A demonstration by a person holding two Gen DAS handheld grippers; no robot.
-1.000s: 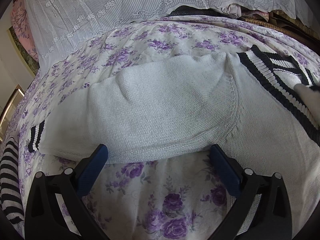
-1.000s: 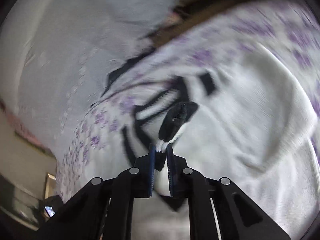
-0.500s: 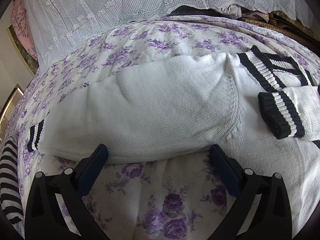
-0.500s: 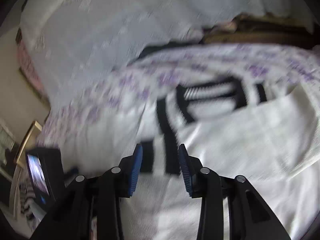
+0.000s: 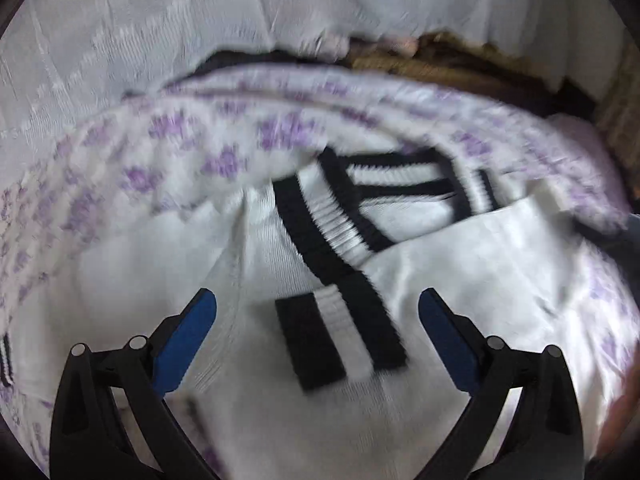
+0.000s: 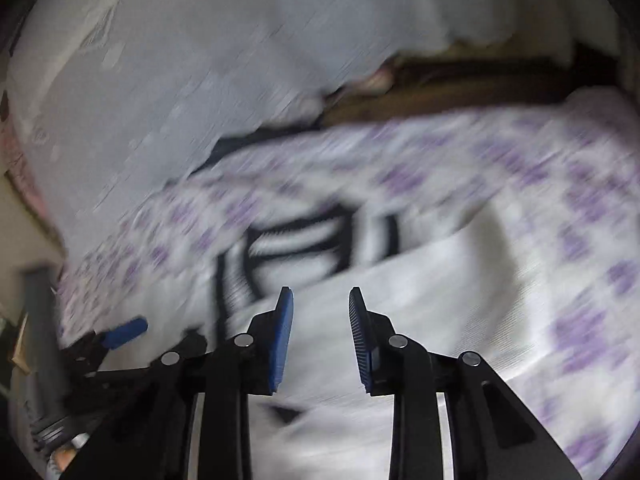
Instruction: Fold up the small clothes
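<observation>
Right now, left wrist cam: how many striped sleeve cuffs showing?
1 clearly: the striped cuff lies folded across the white sweater, between the open left gripper's fingers. A striped sliver at the left edge may be another; too blurred.

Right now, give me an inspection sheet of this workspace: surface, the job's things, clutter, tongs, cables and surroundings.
Surface: white bedsheet with purple flowers, blurred.
Job's things: white knitted sweater with black-striped trim lying flat; one sleeve folded across it, striped cuff on the chest.
Clutter: nothing seen.
Tongs: left tongs wide open above the cuff; right tongs open, holding nothing, jaws just closing a little.
Cables: nothing seen.
Surroundings: white lace cloth behind the bed; brown woven thing beside it.
</observation>
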